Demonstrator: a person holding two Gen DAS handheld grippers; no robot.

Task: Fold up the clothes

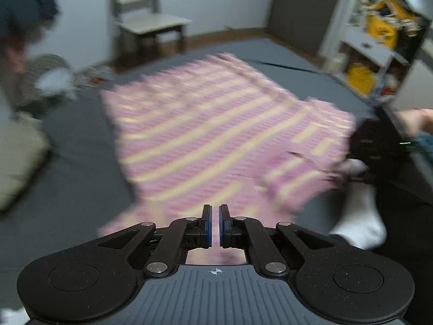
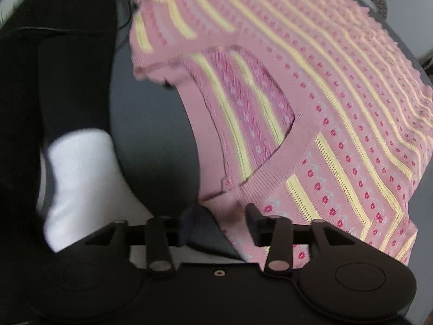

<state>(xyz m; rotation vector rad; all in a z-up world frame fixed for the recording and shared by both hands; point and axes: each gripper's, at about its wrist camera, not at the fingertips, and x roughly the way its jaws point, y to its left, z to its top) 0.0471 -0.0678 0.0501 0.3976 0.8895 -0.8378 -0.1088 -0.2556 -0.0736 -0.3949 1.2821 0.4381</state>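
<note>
A pink knit top [image 1: 216,124] with yellow stripes lies spread on a dark grey mat [image 1: 81,146]. The left gripper [image 1: 215,226] hovers at the top's near edge, nearly clenched, grasping nothing. The right gripper [image 2: 219,222] is released, straddling the shoulder edge beside the neckline [image 2: 270,162].

You are working over a dark grey mat [image 1: 81,146] that covers the floor. Spread flat on it lies a pink knitted top [image 1: 205,124] with yellow stripes, its neckline [image 2: 270,162] toward you and its body running away across the mat. In the right wrist view a short sleeve [image 2: 162,40] lies out flat on the grey surface [image 2: 151,124]. Your foot in a white sock [image 2: 81,178] rests on the mat just beside the top's neck edge. A beige cushion [image 1: 16,162] sits at the mat's left edge.
</note>
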